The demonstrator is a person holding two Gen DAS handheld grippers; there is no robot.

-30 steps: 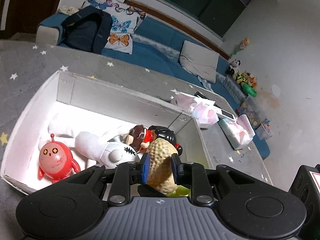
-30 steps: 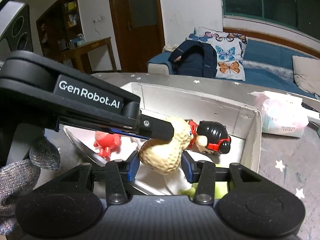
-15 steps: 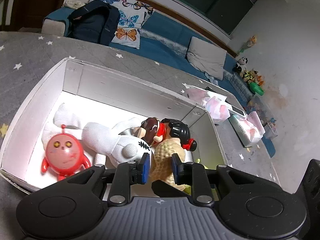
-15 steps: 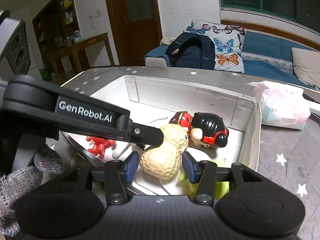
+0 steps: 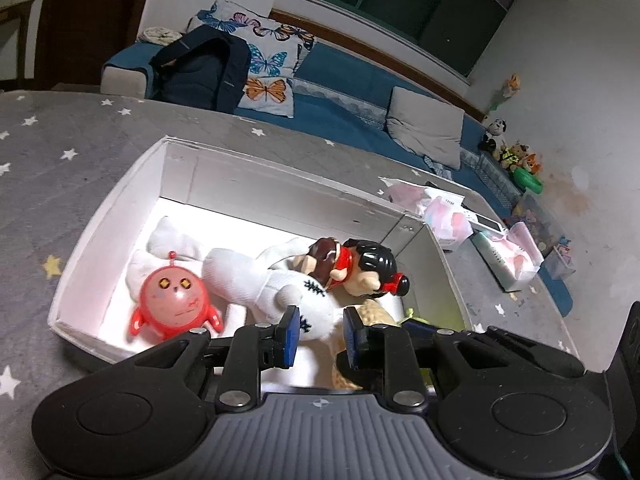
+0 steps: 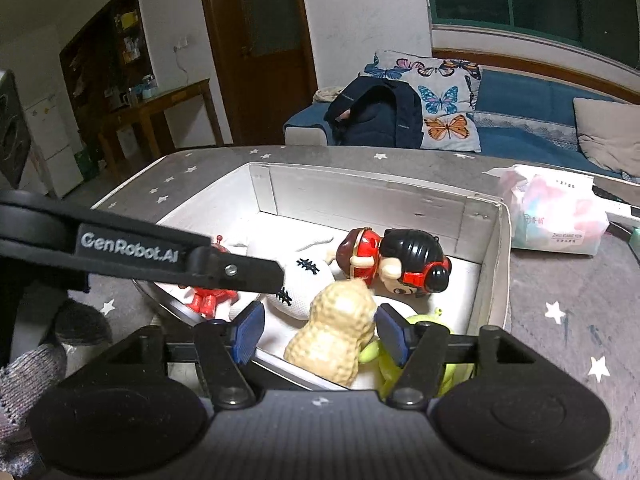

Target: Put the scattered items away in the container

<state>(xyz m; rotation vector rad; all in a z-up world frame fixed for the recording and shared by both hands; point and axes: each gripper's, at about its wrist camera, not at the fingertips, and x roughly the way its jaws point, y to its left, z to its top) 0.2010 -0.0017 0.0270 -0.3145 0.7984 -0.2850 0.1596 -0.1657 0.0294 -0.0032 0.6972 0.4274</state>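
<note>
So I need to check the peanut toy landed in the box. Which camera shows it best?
The right wrist view: the peanut toy shows nearly whole, between the opening right gripper pads, inside the white box. The left wrist view shows only a sliver behind a finger.

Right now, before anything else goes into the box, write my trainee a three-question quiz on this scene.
1. True or false: the peanut toy lies outside the white box.
2. Which toy lies at the end of the box farthest from the peanut toy?
A. the red round figure
B. the black-haired doll
C. the green toy
3. Short answer: what soft pink-and-white thing sits on the starred cloth just outside the box?

Key
1. False: it lies inside, at one end.
2. A
3. The tissue pack
</note>
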